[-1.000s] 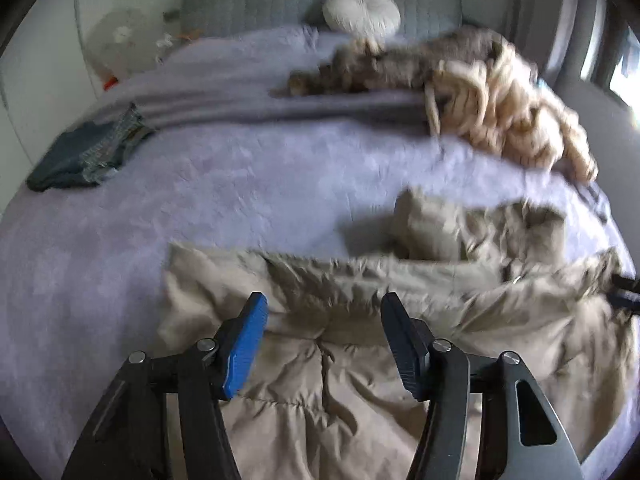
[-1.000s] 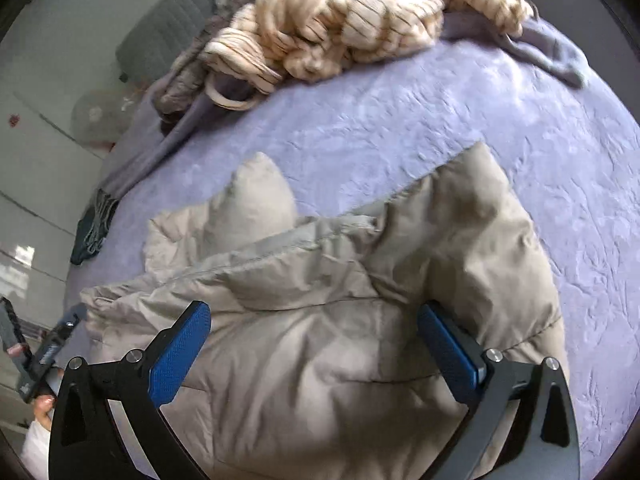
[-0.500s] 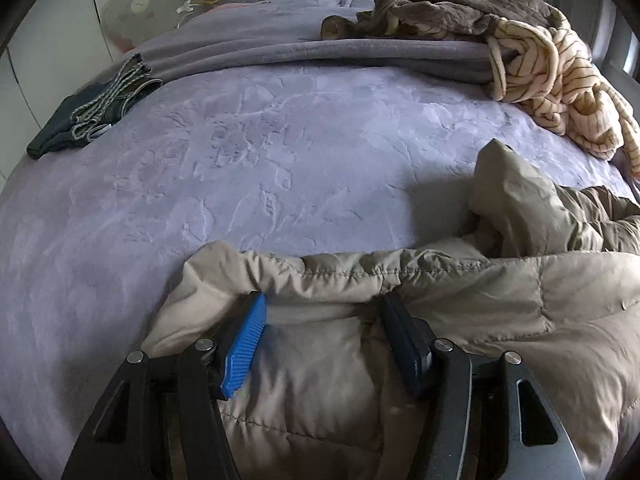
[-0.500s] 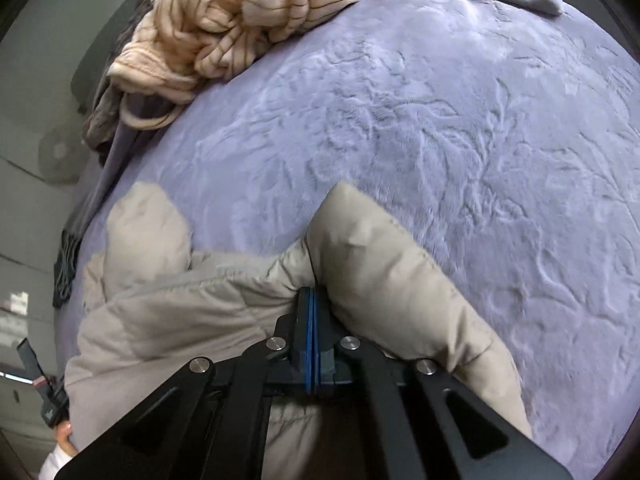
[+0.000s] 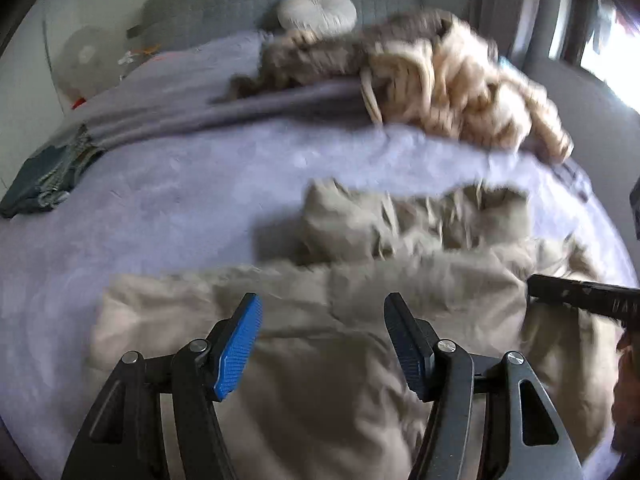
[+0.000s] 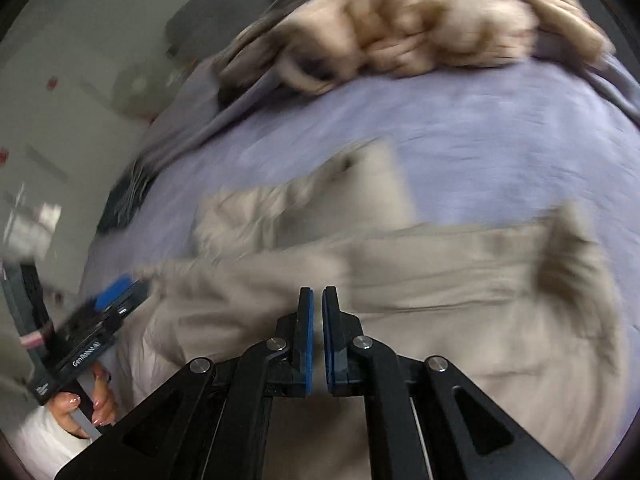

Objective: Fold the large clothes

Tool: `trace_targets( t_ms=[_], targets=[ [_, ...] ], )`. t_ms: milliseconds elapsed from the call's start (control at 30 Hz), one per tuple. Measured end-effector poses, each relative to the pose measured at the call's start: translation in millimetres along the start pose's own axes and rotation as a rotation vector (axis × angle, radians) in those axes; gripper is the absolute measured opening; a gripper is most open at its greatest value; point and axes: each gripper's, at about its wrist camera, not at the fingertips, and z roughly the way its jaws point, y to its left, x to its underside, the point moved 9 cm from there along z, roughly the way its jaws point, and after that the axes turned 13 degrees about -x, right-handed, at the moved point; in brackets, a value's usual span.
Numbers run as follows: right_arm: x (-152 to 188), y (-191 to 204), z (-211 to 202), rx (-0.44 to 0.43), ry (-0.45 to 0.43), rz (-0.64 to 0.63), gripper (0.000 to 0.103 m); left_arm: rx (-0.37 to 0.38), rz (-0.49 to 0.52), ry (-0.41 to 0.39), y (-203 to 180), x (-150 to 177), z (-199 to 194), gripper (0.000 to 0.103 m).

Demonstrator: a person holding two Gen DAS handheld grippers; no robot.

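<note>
**Beige jacket lying on bed; left gripper apart, right gripper nearly together**

The bed (image 5: 192, 208), covered in a lilac blanket, is filling both views. The beige padded jacket (image 5: 328, 380) is lying crumpled across the near part of the bed, one bunched portion rising at its far edge. Both views are blurring, so seams and fastenings cannot be told.

A heap of cream and brown striped clothing (image 5: 452, 80) is sitting at the far side of the bed, well apart from the jacket. A folded dark blue garment (image 5: 40, 184) is resting near the bed's left edge. A round white cushion (image 5: 316, 10) is leaning against the grey headboard (image 5: 224, 4).

The left gripper (image 5: 322, 344) is hovering over the jacket with its blue pads standing wide apart, holding nothing. The right gripper (image 6: 315, 340) is showing its pads drawn almost together with a thin gap between them; whether fabric is pinched there cannot be told.
</note>
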Motion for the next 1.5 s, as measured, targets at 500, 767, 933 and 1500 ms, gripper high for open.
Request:
trace_targets(
  t_ms=[500,767,933,1500],
  targets=[
    [-8,-90,-49,0.232,-0.073,0.048,0.000,-0.230,-0.131,0.068,121,13,56,0.066],
    [6,-188,-66,0.288,-0.156,0.281,0.000,-0.247,-0.251,0.171,150,31,100,0.073],
    [-2,-179,-53,0.371,-0.131,0.227,0.000,-0.274,-0.258,0.191,154,27,100,0.079],
    [58,-66,-126,0.198,-0.182,0.249,0.077,-0.214,-0.087,0.145,126,55,-29,0.103]
  ],
)
